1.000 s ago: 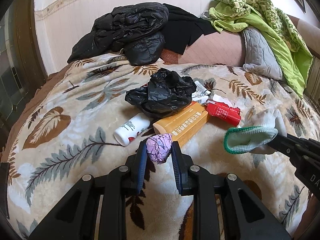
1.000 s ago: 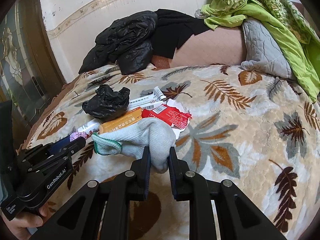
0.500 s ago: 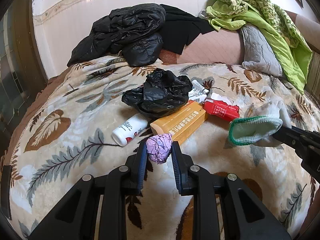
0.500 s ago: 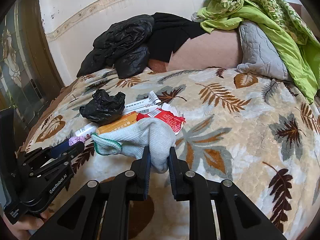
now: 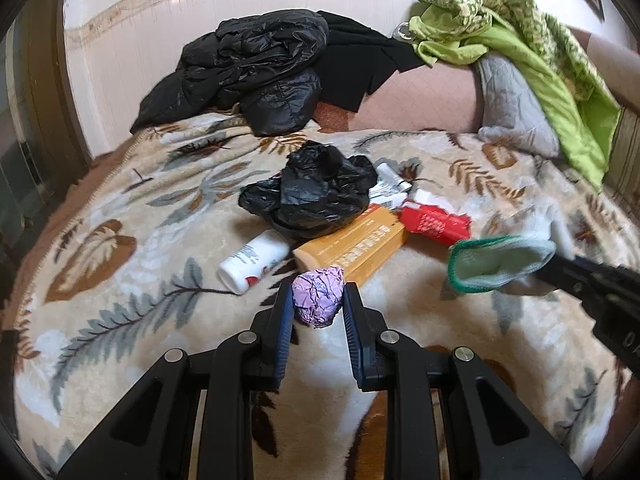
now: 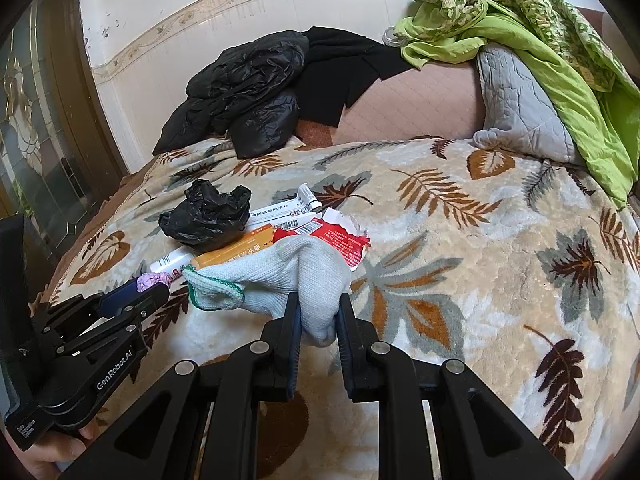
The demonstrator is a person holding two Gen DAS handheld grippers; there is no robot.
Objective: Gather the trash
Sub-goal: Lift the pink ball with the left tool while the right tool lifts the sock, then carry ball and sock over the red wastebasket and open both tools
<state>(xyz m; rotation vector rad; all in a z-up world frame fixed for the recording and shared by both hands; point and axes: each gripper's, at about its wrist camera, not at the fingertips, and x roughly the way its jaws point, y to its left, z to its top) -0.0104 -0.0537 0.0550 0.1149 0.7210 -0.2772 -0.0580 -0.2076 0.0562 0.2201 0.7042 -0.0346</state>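
The left gripper (image 5: 316, 304) pinches a purple wad (image 5: 318, 295) and the right gripper (image 6: 316, 312) a glove (image 6: 280, 276), both lifted just in front of the black bag (image 5: 316, 196), around which bottle (image 5: 252, 261), orange box (image 5: 356, 246), red wrapper (image 5: 434, 222) and tube (image 6: 286, 210) remain uncollected.

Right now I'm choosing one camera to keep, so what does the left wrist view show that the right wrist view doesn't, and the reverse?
Only the left wrist view: the left gripper, jaws shut on the crumpled purple ball, seen head-on, and the white bottle in full.
Only the right wrist view: the right gripper, jaws shut on the grey glove, a person's hand and the glass door.
Both: black bag, orange box, red wrapper, leaf-print blanket.
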